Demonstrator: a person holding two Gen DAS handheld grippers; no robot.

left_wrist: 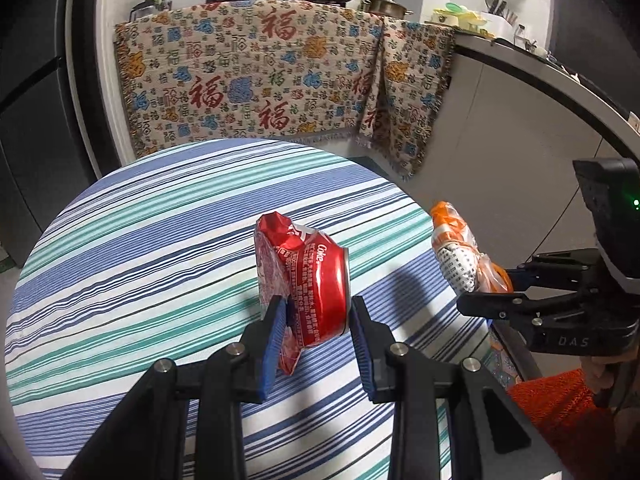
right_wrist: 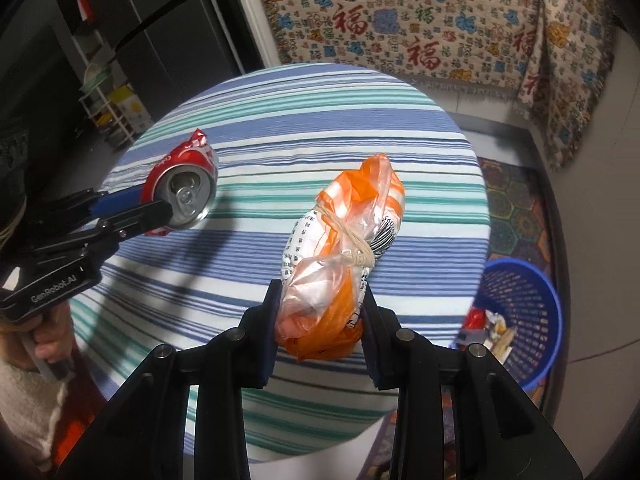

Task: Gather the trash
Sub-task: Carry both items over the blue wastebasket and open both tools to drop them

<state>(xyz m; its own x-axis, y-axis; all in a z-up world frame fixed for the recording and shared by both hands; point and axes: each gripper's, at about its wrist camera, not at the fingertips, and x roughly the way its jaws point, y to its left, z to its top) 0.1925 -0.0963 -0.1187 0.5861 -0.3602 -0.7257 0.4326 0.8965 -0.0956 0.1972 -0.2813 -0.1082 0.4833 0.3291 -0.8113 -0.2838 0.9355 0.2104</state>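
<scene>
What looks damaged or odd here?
The red cola can in the left gripper is crushed, its upper end crumpled flat. The orange plastic bag in the right gripper is only bundled trash, tied with a rubber band. No spill visible.

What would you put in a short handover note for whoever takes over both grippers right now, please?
Left gripper: shut on the crushed red cola can, held above the striped tablecloth.
Right gripper: shut on the tied orange-and-clear plastic bag bundle, also off the table.
Blue basket: on the floor beside the table, right of it in the right wrist view, already holding some trash.
Done: both pieces picked up; no other trash shows on the cloth.
Left: carry both to the basket and drop them in.
</scene>
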